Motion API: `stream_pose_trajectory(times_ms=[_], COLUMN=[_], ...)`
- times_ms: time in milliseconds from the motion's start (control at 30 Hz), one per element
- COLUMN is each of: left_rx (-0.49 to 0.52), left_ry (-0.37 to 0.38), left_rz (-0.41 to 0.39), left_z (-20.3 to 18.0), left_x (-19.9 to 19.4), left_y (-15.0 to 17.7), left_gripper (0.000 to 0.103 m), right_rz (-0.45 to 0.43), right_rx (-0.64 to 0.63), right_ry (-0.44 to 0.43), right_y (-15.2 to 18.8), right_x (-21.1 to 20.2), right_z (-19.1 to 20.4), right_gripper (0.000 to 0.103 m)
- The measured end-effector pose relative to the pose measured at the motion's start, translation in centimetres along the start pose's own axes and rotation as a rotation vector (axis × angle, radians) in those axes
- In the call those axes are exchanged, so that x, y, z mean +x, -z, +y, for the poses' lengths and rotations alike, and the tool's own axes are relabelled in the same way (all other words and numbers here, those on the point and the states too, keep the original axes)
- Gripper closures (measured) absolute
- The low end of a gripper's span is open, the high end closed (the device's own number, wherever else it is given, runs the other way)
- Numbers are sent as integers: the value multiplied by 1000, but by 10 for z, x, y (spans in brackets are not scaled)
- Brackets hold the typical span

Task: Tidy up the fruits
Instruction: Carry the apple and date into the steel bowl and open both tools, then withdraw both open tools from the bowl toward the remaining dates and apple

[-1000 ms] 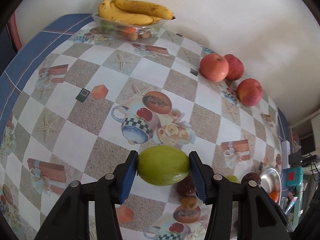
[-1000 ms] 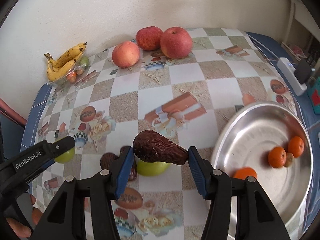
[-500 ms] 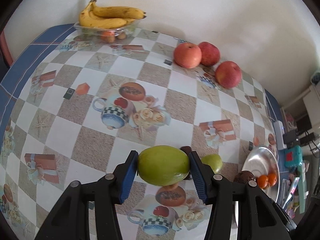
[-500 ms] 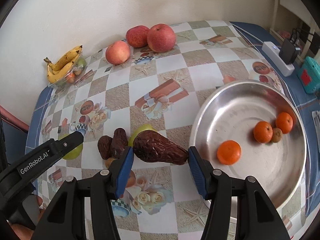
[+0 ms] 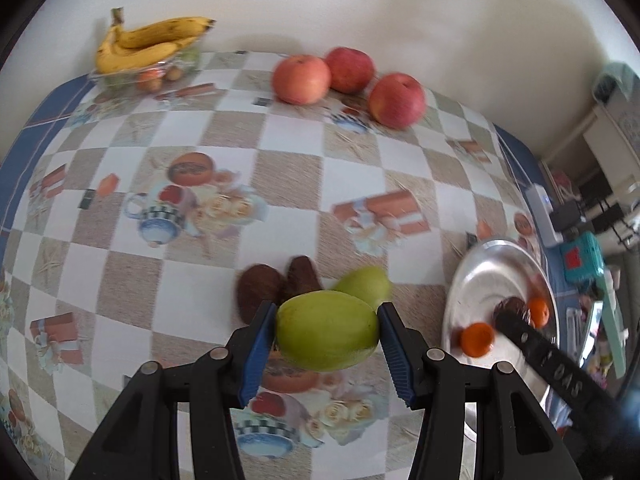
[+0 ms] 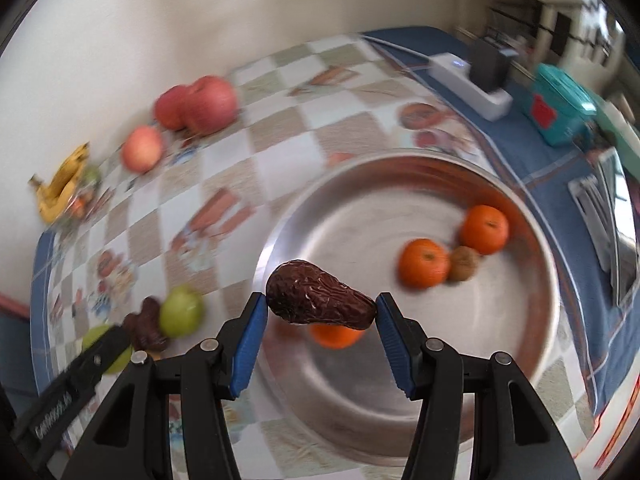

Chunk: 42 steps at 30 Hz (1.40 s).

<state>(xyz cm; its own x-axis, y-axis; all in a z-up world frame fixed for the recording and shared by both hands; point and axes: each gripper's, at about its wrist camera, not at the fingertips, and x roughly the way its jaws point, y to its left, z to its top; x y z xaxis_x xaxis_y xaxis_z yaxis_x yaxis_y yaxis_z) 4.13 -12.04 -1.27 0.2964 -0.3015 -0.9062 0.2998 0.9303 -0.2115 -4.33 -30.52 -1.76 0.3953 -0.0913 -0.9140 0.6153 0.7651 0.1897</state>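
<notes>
1. Right claw grips a wrinkled brown fruit; vs 1 s ago it's swung from over the tabletop to over the steel bowl, just inside its near rim.
2. Left claw clamps a green fruit, now turned toward the bowl, w/ apples farther back.
3. Bowl holds 3 oranges. Drop looks next; 2 brown fruits & 1 green fruit left on tabletop.
</notes>
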Motion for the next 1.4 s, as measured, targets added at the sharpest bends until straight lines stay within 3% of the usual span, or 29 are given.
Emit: stream_pose_trajectory(times_ms=[300, 667, 1100, 1400], left_rx=[183, 261, 292, 228], left_ry=[98, 204, 209, 182], left_rz=[45, 72, 69, 85], left_z=[-65, -97, -103, -89], left_x=[14, 22, 22, 26], left_y=[25, 38, 41, 35], left_gripper=[48, 48, 44, 44], right_rz=[-14, -9, -5, -4], right_rx=[95, 110, 97, 97], right_ry=[15, 0, -4, -3], right_y=[-8, -8, -9, -9], right_x=[-4, -6, -4, -4], right_z=[-35, -38, -36, -37], right_gripper=[45, 45, 45, 45])
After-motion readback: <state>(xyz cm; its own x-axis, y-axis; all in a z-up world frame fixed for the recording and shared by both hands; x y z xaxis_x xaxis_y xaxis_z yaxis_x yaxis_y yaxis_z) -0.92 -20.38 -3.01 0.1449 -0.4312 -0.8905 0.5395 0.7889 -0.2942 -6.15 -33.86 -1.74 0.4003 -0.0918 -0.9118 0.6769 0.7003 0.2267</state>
